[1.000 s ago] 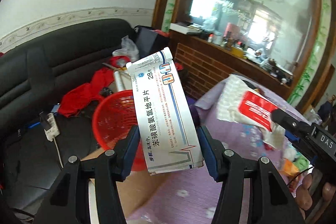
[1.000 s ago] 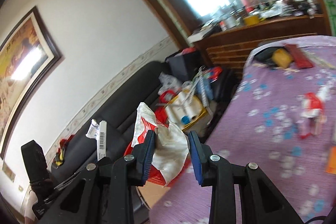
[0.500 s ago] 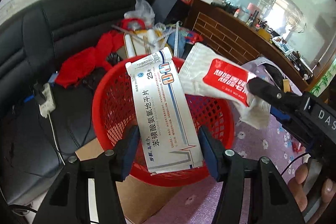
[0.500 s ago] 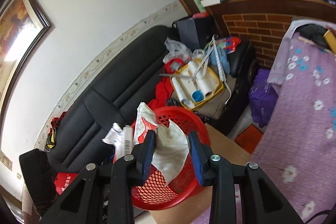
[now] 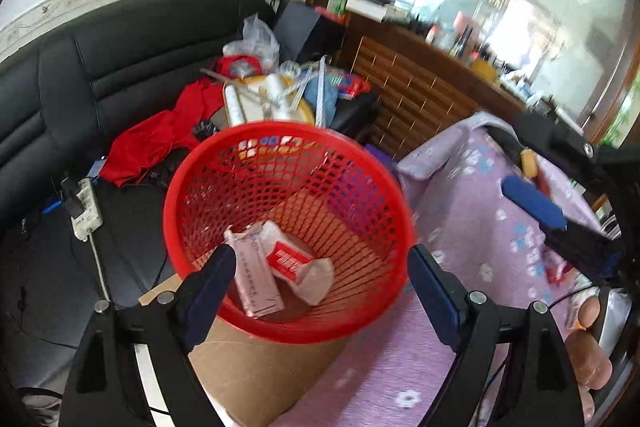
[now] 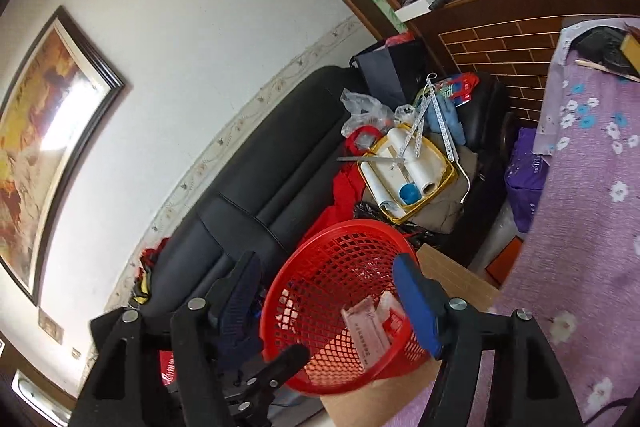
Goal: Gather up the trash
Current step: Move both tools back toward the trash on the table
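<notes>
Trash lies at the bottom of the red mesh basket [image 5: 288,195]: a flat white medicine box [image 5: 256,275] with printed lettering and, touching its right side, a crumpled white wet-wipe packet [image 5: 298,265] with a red label. The basket stands on a cardboard box [image 5: 256,379] wedged between the black leather sofa [image 5: 120,51] and the table edge covered by a purple flowered tablecloth [image 5: 472,195].

The left gripper [image 5: 320,291] hangs over the basket's near rim, its jaws wide apart and opening, with nothing pressed between the blue pads; the box and packet lie loose below them. The right gripper [image 6: 324,303] points at the same basket from the table side, its jaws also spread and opening, empty; from that view the box and packet show through the mesh near the right pad.

On the sofa behind the basket sit a red cloth [image 5: 160,139], a yellow tray [image 6: 408,167] holding white rolls, and a white power strip [image 5: 85,211] near the front edge of the seat.
</notes>
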The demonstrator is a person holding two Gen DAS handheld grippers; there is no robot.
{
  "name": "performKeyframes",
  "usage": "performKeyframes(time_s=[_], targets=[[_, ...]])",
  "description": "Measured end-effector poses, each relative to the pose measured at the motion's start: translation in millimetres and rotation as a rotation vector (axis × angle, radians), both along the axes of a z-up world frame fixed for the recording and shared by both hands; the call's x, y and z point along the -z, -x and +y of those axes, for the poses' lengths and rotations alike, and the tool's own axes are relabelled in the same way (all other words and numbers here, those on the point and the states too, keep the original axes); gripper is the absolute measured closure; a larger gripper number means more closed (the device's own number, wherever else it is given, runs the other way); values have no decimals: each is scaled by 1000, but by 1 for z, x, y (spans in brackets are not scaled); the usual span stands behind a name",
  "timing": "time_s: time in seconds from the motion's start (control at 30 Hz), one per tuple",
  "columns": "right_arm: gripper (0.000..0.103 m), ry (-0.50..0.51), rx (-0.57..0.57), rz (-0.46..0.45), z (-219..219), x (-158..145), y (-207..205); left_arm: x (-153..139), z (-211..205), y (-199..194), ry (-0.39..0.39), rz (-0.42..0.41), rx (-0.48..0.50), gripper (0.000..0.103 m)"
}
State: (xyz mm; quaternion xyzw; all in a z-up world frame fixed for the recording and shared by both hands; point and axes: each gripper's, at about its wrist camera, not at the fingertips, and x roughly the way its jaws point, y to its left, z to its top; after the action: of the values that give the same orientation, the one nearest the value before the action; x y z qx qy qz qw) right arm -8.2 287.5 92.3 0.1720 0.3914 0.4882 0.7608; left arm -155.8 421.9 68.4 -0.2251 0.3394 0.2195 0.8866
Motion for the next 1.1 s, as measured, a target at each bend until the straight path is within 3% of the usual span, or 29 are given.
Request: performKeyframes(time_s=[0.07, 0.17, 0.37, 0.53, 0.7, 1.1], targets=[[30, -18, 23, 4, -20, -9, 4, -5, -10, 4, -17, -30, -12, 15], [30, -37, 61, -5, -55, -20, 12, -11, -32, 0, -50, 19, 24, 15], [27, -29, 107, -48, -129, -38, 33, -36, -80, 11, -108, -54, 30, 15], [27, -7, 164, -114, -191, -45, 53, -54, -136, 9, -108, -113, 126, 15], [26, -21, 231, -123, -248, -46, 62, -68, -182, 3, -84, -167, 218, 15], [25, -25, 394, -134, -353, -48, 69, -75, -271, -14, -99, -163, 397, 15]])
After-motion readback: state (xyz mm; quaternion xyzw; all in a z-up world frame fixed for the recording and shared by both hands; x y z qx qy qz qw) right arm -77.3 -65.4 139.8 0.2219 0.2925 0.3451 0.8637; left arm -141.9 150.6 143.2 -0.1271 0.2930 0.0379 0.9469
